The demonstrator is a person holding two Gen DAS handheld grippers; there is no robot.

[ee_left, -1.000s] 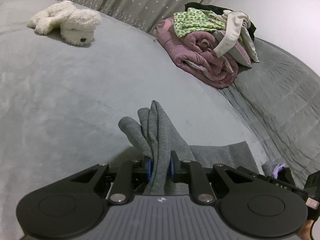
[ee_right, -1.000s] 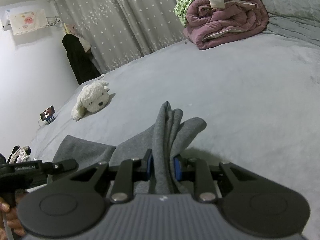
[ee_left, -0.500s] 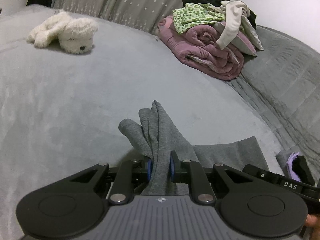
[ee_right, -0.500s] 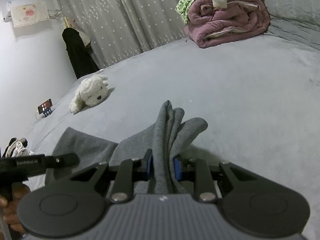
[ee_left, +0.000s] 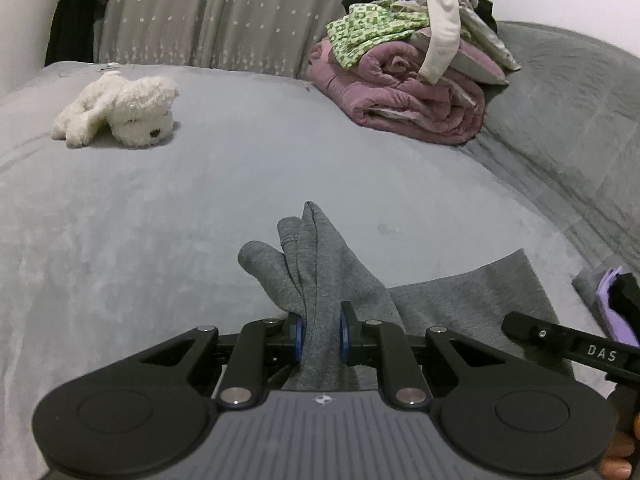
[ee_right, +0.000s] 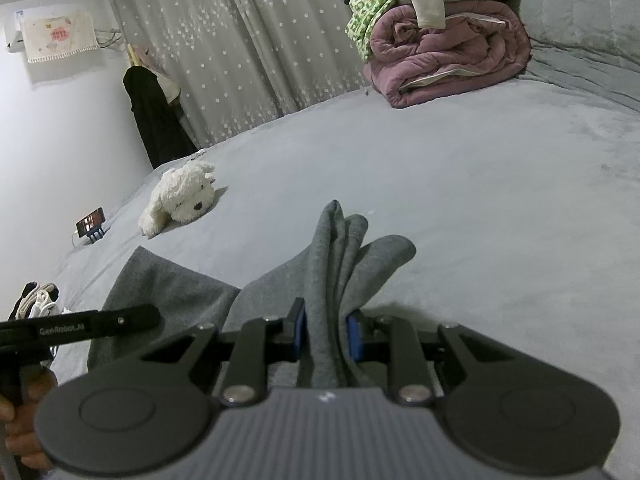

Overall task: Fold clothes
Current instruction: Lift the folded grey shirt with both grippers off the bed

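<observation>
Pinching a bunched edge of the grey knit garment (ee_left: 320, 288) in your left gripper (ee_left: 320, 334), jaws nearly closed on cloth, your right gripper (ee_right: 326, 336) clamped likewise on another bunched edge, garment draped between them over the grey plush bedspread (ee_left: 160, 208).

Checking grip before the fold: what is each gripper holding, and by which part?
Left gripper and right gripper each pinch a bunched corner of the grey garment.
</observation>
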